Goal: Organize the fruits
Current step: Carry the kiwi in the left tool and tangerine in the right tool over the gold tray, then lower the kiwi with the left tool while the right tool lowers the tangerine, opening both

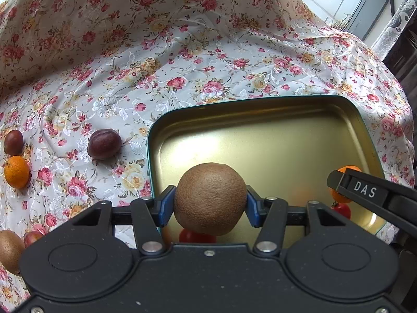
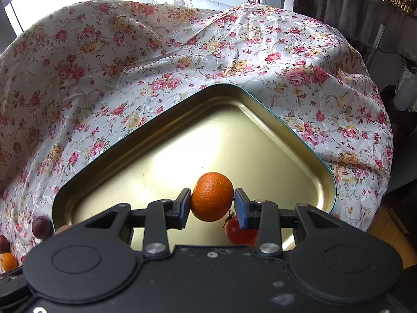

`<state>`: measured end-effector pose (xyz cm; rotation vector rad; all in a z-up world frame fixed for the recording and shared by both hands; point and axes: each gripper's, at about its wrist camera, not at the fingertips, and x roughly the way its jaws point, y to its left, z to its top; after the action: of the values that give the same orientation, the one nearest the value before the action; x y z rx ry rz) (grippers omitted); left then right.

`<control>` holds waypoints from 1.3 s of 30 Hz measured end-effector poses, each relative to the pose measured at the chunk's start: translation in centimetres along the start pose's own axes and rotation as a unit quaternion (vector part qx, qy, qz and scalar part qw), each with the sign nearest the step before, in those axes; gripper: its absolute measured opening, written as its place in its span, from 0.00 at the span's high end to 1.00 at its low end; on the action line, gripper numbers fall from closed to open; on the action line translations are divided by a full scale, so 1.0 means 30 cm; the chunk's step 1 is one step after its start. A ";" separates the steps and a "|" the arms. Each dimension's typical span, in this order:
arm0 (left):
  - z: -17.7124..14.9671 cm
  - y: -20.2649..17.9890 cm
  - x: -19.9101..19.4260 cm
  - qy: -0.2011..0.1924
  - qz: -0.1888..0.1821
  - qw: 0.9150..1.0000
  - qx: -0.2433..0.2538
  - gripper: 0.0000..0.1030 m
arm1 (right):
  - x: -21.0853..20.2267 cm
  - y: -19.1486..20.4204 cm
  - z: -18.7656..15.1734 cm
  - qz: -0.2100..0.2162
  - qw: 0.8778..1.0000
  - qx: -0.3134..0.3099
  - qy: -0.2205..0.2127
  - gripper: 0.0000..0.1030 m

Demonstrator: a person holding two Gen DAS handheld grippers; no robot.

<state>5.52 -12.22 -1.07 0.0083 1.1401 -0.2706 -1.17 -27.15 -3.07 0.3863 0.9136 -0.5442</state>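
Observation:
My left gripper point(image 1: 210, 204) is shut on a brown kiwi point(image 1: 210, 198) and holds it above the near left part of the gold tin tray point(image 1: 273, 140). My right gripper point(image 2: 212, 207) is shut on an orange tangerine point(image 2: 212, 195) above the tray point(image 2: 182, 151); it shows at the right of the left wrist view, where the tangerine point(image 1: 344, 182) peeks out behind its finger. A red tomato point(image 2: 241, 230) lies in the tray below the right gripper, and another red tomato point(image 1: 196, 236) shows under the kiwi.
On the floral cloth point(image 1: 182, 65) left of the tray lie a dark plum point(image 1: 104, 144), another plum point(image 1: 13, 142), a tangerine point(image 1: 17, 171), a second kiwi point(image 1: 9, 250) and a red fruit point(image 1: 32, 237). A window is behind.

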 end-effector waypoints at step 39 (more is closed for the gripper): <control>-0.010 -0.004 0.004 0.008 0.025 0.999 0.018 0.40 | -0.046 -0.011 0.012 0.060 0.998 0.007 0.034 0.62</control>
<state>5.27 -12.33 -1.29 0.0707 1.1494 -0.2467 -1.82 -27.23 -1.77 0.4720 0.9454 -0.4309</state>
